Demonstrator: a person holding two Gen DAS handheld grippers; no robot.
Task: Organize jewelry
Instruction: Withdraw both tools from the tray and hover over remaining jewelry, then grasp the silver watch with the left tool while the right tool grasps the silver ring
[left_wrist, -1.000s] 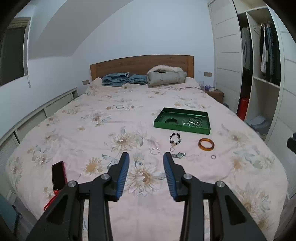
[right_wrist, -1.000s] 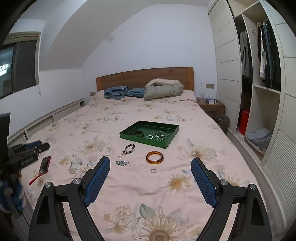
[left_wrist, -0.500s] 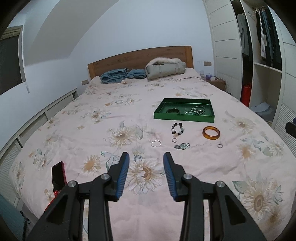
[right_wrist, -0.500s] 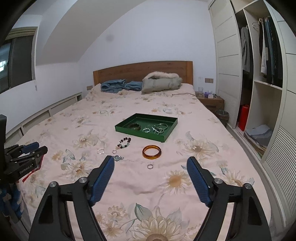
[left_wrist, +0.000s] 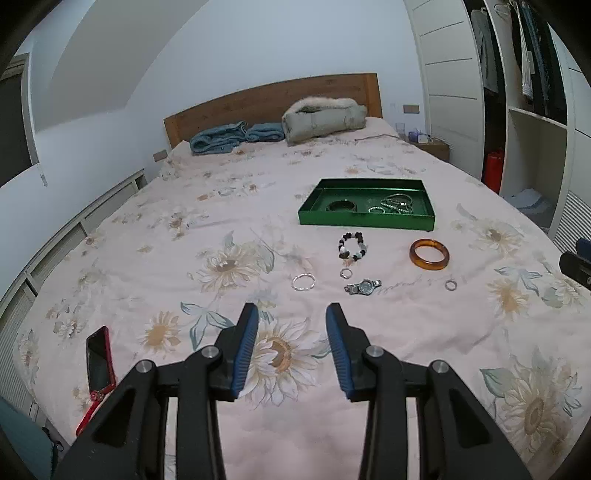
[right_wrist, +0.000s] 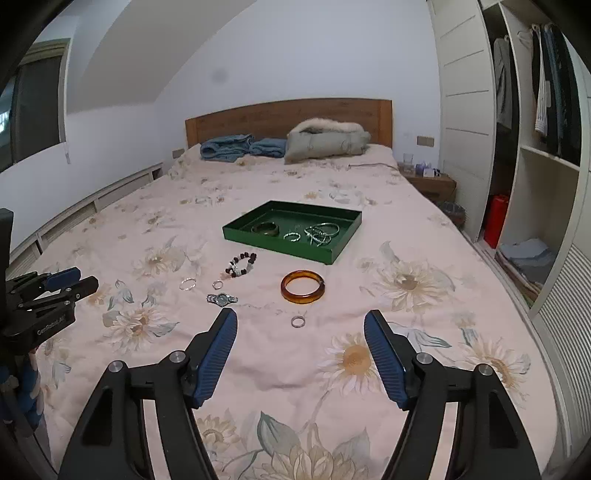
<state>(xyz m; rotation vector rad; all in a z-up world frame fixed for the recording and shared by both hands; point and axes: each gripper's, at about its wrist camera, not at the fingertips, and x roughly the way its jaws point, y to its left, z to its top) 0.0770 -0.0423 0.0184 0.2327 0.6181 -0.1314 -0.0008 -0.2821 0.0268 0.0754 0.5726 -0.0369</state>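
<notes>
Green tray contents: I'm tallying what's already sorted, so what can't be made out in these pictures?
- Green tray: silver bangles overlap in both views; count unclear.
- Dark bangle: left wrist view, tray's near wall hides its lower edge.
- Watch: dial too small to read.
- Phone: screen dark, left wrist view only.

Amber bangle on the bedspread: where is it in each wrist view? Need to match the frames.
Left wrist: the translucent amber bangle lies right of centre, near the front right corner of the shallow green rectangular tray.
Right wrist: the bangle lies about mid-frame, nearer the camera than the tray.
Shared landmark: the silver wristwatch, left of the bangle in both.
</notes>
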